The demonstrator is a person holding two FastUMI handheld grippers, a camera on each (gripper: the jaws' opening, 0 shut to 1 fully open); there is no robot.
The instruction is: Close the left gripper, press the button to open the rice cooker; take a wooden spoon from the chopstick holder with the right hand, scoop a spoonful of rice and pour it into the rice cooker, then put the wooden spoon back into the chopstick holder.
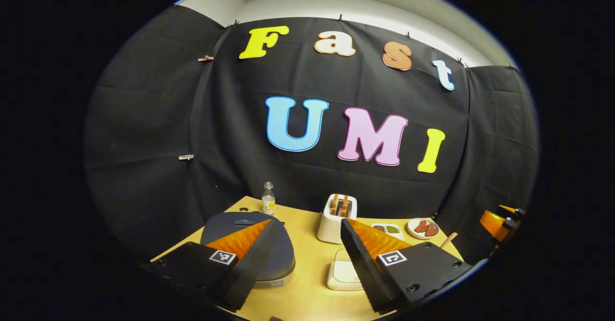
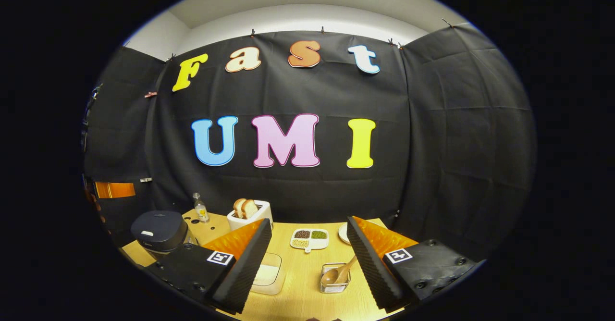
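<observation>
Left gripper (image 1: 307, 244) spread wide above closed rice cooker (image 1: 250, 244), right gripper (image 2: 307, 258) spread wide, empty, above wooden spoon (image 2: 338, 273) lying in chopstick holder (image 2: 335, 282), rice container (image 2: 266, 273) beside it

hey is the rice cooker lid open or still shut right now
Shut. The rice cooker has its dark lid lying flat on the body, and the left gripper, fingers wide apart, hangs above it without touching.

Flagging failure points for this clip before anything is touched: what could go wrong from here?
1. The left gripper is open; pressing the rice cooker this way, a finger could miss its button.
2. The wooden spoon lies slanted in the small chopstick holder; a poor grasp might tip the holder.
3. The rice container sits beside the holder, so spilling looks possible.
</observation>
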